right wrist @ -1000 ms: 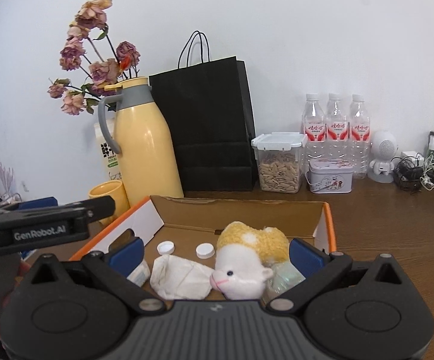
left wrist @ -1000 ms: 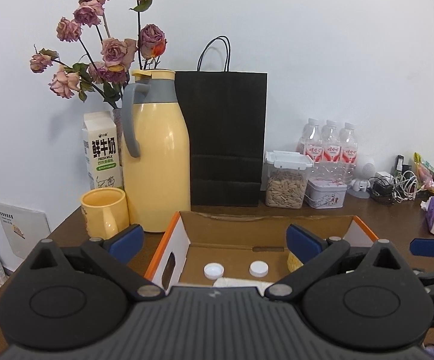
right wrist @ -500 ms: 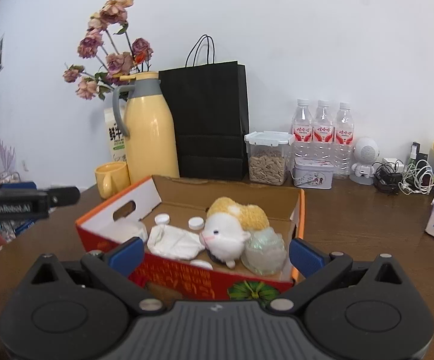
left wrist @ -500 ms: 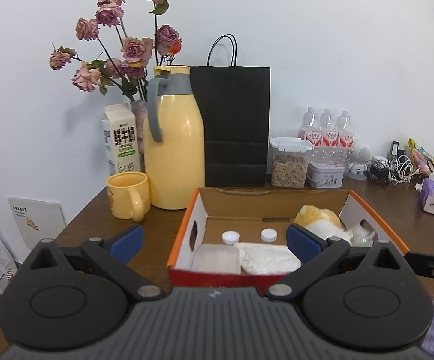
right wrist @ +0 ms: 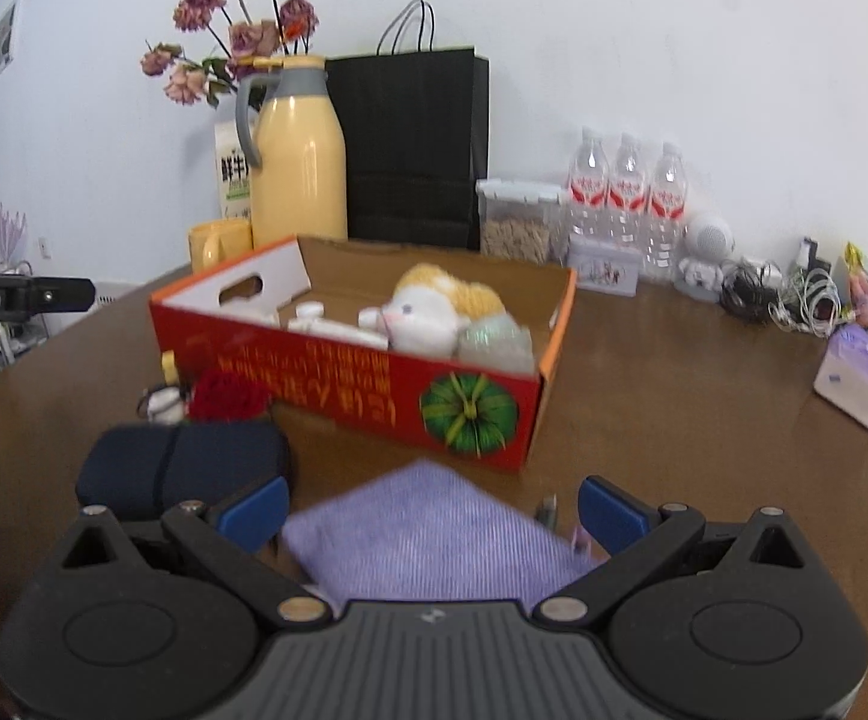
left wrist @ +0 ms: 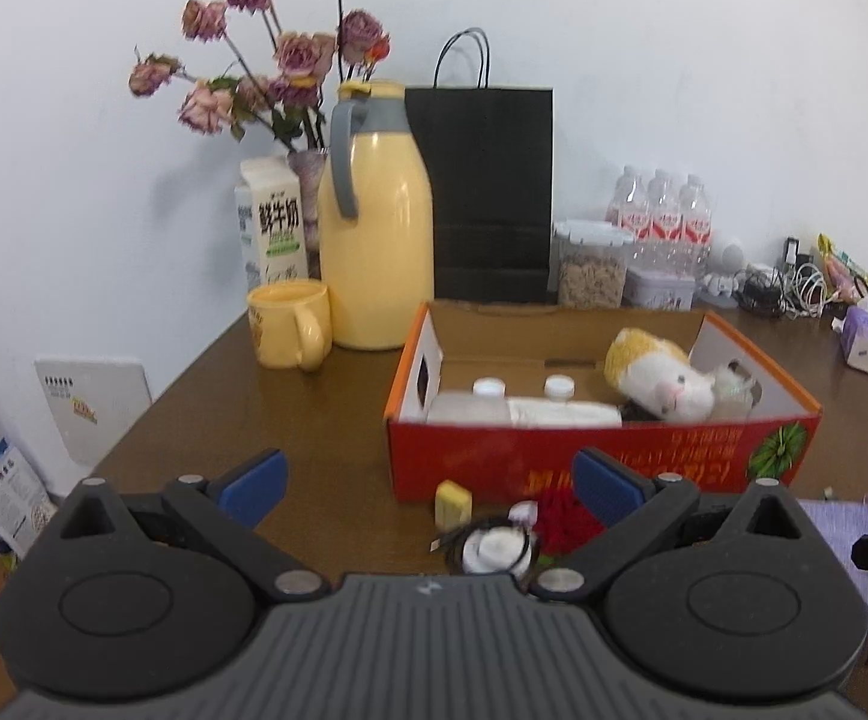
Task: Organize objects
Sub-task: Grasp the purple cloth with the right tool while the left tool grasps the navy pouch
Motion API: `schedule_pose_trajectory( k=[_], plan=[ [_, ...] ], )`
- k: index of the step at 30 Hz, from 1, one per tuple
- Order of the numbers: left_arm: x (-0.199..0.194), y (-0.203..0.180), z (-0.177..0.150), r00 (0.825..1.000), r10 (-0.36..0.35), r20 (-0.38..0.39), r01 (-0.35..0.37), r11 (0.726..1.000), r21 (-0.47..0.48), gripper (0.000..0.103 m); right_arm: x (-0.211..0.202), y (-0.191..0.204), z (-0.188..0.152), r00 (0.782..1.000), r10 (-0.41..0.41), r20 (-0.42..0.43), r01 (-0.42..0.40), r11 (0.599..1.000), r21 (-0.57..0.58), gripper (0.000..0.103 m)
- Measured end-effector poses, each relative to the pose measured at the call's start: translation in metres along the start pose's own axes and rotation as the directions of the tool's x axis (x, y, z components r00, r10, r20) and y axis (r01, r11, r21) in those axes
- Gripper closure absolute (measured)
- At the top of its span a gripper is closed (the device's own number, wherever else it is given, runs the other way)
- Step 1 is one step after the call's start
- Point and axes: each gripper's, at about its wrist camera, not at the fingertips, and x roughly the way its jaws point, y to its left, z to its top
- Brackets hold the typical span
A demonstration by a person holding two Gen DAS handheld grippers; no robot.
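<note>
A red cardboard box sits on the brown table and holds a yellow-and-white plush toy, white bottles and a clear ball. In front of it lie a small yellow block, a white round item with a cable, a red rose, a dark blue pouch and a purple cloth. My left gripper is open and empty, near the small items. My right gripper is open and empty above the purple cloth.
A yellow thermos, yellow mug, milk carton, flower vase, black paper bag, seed jar, tin and water bottles line the back. Cables and a tissue pack lie at the right.
Both grippers have pulled back from above the box towards the table's near edge. The box front and the items before it have come into view. Both jaws stay open.
</note>
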Motion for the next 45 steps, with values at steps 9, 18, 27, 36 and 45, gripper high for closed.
schedule_pose_trajectory(
  k=[9, 18, 27, 36, 45],
  plan=[
    [0.005, 0.002, -0.021, 0.998, 0.000, -0.060, 0.000, 1.000, -0.008, 0.000, 0.009, -0.013, -0.017, 0.998, 0.006, -0.061, -0.007, 1.000, -0.007, 0.000],
    [0.007, 0.001, -0.024, 0.997, 0.002, -0.079, -0.003, 1.000, -0.014, 0.000, 0.035, -0.019, -0.019, 0.997, 0.001, -0.082, -0.002, 1.000, -0.010, 0.000],
    [0.012, 0.000, -0.026, 0.995, 0.008, -0.097, -0.009, 1.000, -0.017, 0.000, 0.032, -0.012, -0.021, 0.999, -0.012, -0.043, 0.010, 0.999, -0.045, 0.011],
    [0.015, -0.007, -0.031, 0.993, -0.004, -0.118, 0.003, 1.000, -0.010, 0.000, 0.024, -0.010, -0.024, 1.000, -0.028, -0.011, 0.027, 0.998, -0.058, 0.068],
    [0.012, -0.008, -0.033, 0.992, -0.001, -0.123, -0.001, 1.000, -0.013, 0.000, 0.020, -0.016, -0.025, 1.000, -0.014, 0.012, 0.014, 1.000, -0.023, 0.089]
  ],
)
